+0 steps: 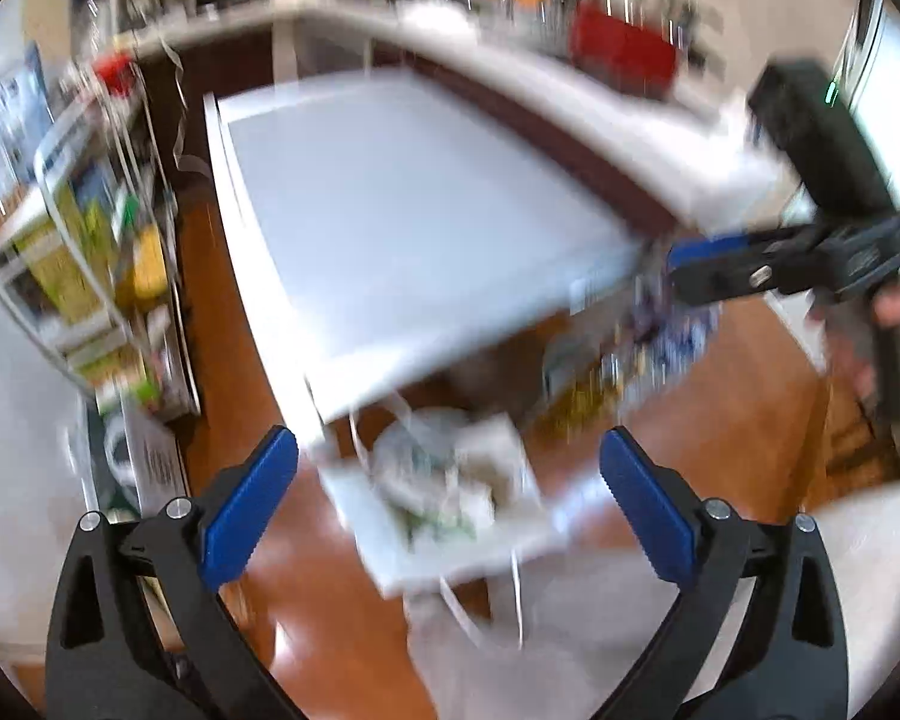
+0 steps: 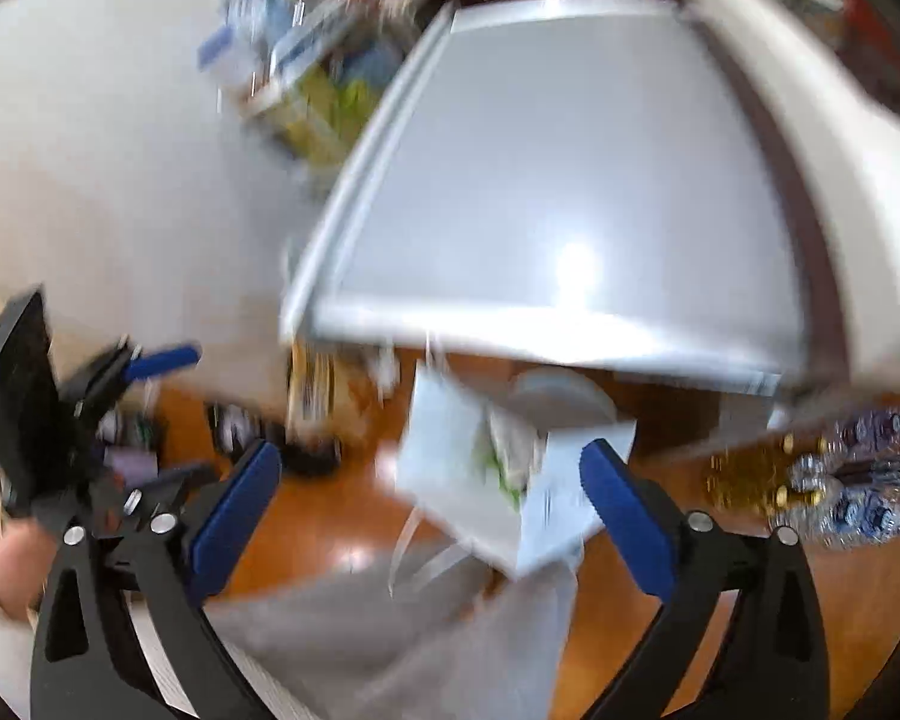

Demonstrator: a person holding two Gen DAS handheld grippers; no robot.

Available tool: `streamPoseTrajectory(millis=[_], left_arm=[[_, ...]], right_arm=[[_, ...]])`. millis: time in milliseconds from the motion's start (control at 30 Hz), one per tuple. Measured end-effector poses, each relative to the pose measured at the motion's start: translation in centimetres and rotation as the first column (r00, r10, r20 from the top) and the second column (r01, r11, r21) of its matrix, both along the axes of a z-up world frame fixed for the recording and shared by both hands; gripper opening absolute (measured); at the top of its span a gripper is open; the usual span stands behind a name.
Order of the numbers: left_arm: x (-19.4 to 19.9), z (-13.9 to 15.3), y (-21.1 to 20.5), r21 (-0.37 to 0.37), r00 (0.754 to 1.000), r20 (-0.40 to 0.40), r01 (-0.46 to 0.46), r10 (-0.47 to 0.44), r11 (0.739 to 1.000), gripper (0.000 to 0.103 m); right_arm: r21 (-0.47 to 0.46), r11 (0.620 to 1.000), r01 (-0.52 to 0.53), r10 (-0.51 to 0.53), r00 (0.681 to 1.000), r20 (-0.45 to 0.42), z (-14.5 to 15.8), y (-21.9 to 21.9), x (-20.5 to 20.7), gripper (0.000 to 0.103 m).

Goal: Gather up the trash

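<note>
A white paper bag [image 1: 450,498] stands on the wooden floor in front of the white table [image 1: 402,198], with crumpled trash [image 1: 438,474] showing in its mouth. My left gripper [image 1: 449,450] hangs open well above the bag, nothing between its blue pads. The right wrist view shows the same bag [image 2: 450,468] tilted under the table's edge [image 2: 540,330]; my right gripper [image 2: 431,456] is open and empty above it. Each gripper also appears in the other's view: the right one [image 1: 690,267] at the right, the left one [image 2: 180,414] at the left. Everything is motion-blurred.
A wire rack of boxes [image 1: 90,240] stands left of the table. Behind runs a counter with a red item [image 1: 624,54]. A pack of bottles [image 2: 858,480] lies on the floor to the right. The person's grey trouser leg [image 2: 390,630] fills the foreground.
</note>
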State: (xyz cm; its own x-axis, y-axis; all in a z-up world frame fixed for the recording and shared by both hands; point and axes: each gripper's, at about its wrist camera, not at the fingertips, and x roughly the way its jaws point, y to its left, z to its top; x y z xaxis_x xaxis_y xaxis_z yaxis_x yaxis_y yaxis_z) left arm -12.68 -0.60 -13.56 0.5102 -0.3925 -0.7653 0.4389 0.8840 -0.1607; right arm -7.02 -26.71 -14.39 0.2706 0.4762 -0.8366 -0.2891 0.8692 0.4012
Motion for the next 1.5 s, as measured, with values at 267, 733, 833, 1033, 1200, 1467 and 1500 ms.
streamPoseTrajectory(millis=[267, 733, 833, 1033, 1200, 1467, 1500], left_arm=[[12.7, 1.6, 0.3, -0.087, 0.973, 0.007, -0.227, 0.229, 0.97, 0.101], [35.6, -4.4, -4.2, -0.067, 0.922, 0.002, -0.387, 0.388, 0.92, 0.101], [38.4, -5.7, -4.9, 0.001, 0.902, 0.015, -0.431, 0.431, 0.902, 0.101], [43.1, -7.8, -5.7, 0.084, 0.889, 0.045, -0.459, 0.457, 0.885, 0.101], [45.9, -9.3, -5.7, 0.124, 0.879, 0.04, -0.476, 0.475, 0.871, 0.101], [47.7, -10.9, -5.5, 0.163, 0.869, -0.003, -0.488, 0.495, 0.857, 0.101], [47.9, -10.9, -5.6, 0.165, 0.869, -0.002, -0.488, 0.495, 0.857, 0.101]], right_arm=[[-0.023, 0.986, 0.165, -0.158, 0.97, 0.186, 3.4, -1.8, 8.5, 0.099], [-0.217, 0.918, 0.331, -0.247, 0.907, 0.342, 3.0, -17.2, 18.1, 0.099], [-0.238, 0.913, 0.331, -0.249, 0.915, 0.317, 1.3, -18.6, 18.7, 0.099], [-0.253, 0.915, 0.314, -0.24, 0.928, 0.286, 0.8, -19.3, 19.0, 0.099], [-0.289, 0.903, 0.318, -0.235, 0.929, 0.287, 0.6, -19.0, 19.5, 0.099], [-0.352, 0.889, 0.293, -0.189, 0.935, 0.301, 0.2, -18.1, 21.1, 0.099], [-0.355, 0.888, 0.291, -0.186, 0.935, 0.301, 0.2, -18.1, 21.1, 0.099]])
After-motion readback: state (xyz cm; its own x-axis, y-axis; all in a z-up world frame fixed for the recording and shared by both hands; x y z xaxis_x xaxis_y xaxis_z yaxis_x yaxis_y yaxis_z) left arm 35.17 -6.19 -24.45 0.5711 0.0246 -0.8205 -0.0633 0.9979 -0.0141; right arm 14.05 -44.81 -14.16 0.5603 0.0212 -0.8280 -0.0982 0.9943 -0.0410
